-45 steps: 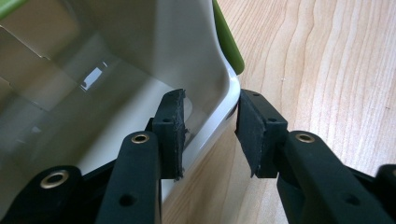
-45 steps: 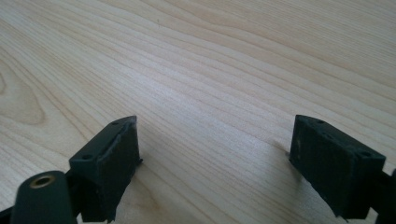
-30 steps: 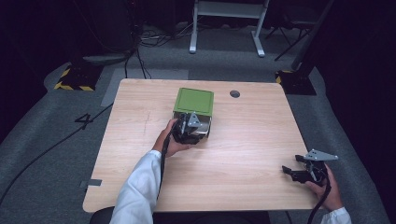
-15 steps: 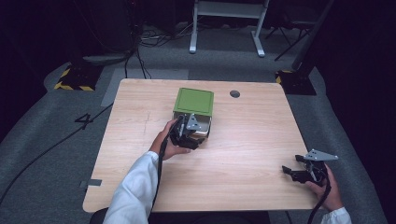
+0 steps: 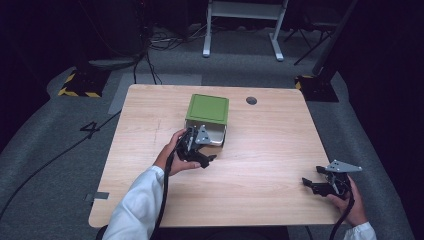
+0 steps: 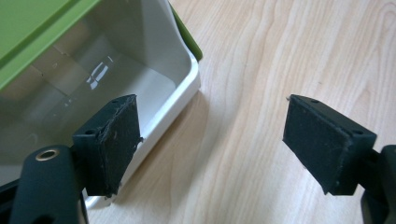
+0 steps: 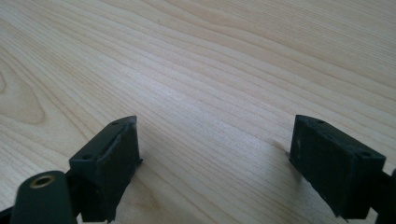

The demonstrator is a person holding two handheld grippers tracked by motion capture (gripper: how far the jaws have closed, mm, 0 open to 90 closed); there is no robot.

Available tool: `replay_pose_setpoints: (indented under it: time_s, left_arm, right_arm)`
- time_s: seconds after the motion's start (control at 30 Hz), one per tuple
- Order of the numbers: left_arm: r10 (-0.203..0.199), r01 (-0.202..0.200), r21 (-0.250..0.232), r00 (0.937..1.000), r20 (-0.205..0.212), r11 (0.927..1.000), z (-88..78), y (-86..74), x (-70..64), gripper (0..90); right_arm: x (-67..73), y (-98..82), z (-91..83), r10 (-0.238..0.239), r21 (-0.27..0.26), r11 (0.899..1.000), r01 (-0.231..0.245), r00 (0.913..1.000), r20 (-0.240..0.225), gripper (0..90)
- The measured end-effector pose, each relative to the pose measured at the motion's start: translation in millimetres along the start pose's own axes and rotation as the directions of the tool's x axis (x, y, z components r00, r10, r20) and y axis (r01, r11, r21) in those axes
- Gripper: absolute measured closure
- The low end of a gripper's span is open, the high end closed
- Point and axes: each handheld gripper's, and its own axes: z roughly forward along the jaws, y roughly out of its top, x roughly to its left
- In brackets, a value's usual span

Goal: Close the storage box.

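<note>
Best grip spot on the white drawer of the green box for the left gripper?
Judging by pose, the drawer's front wall. It juts out of the green box toward the person, open at the top, rim exposed. Bring the left gripper from the person's side, one jaw inside, one outside; its open jaws already stand by that corner.

Left gripper [image 5: 204, 152] beside green-lidded box [image 5: 207, 118]; right gripper [image 5: 314, 184] near table [image 5: 270, 150] edge.

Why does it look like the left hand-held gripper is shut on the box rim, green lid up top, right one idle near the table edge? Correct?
Not quite. The left hand-held gripper is open: in the left gripper view its jaws stand wide apart beside the white box, clamping nothing. The green lid on top and the idle right hand-held gripper near the table edge are right.
</note>
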Motion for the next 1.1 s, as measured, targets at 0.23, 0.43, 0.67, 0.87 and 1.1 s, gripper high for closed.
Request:
replay_pose_setpoints:
  time_s: [0.23, 0.43, 0.67, 0.87, 1.1]
  left_arm:
    - [0.033, -0.031, 0.04, 0.9986, -0.041, 0.9987, -8.6, -7.5, -7.8, 19.0]
    - [0.03, -0.026, 0.053, 0.9968, -0.074, 0.9983, -16.3, -20.0, -9.8, 19.0]
    - [0.04, -0.032, 0.079, 0.9943, -0.099, 0.9964, -24.1, -37.6, -11.1, 18.7]
    - [0.022, -0.011, 0.082, 0.9909, -0.133, 0.9966, -35.4, -53.1, -11.6, 18.8]
    - [0.013, 0.007, 0.112, 0.9845, -0.175, 0.9936, -44.0, -74.8, -11.1, 18.5]
  right_arm:
    - [0.1, 0.0, 0.0, 0.0, 0.0, 1.0, 0.0, 1.0, 0.0, 15.7]
    - [0.1, 0.0, 0.0, -0.001, 0.0, 1.0, 0.001, 1.0, 0.001, 15.8]
    - [-0.1, 0.0, 0.0, 0.003, 0.002, 1.0, -0.003, 1.0, -0.001, 15.7]
    - [-0.3, 0.0, 0.1, 0.004, 0.002, 1.0, -0.004, 1.0, -0.001, 15.7]
    - [-0.3, 0.0, 0.1, 0.004, 0.002, 1.0, -0.004, 1.0, -0.002, 15.7]
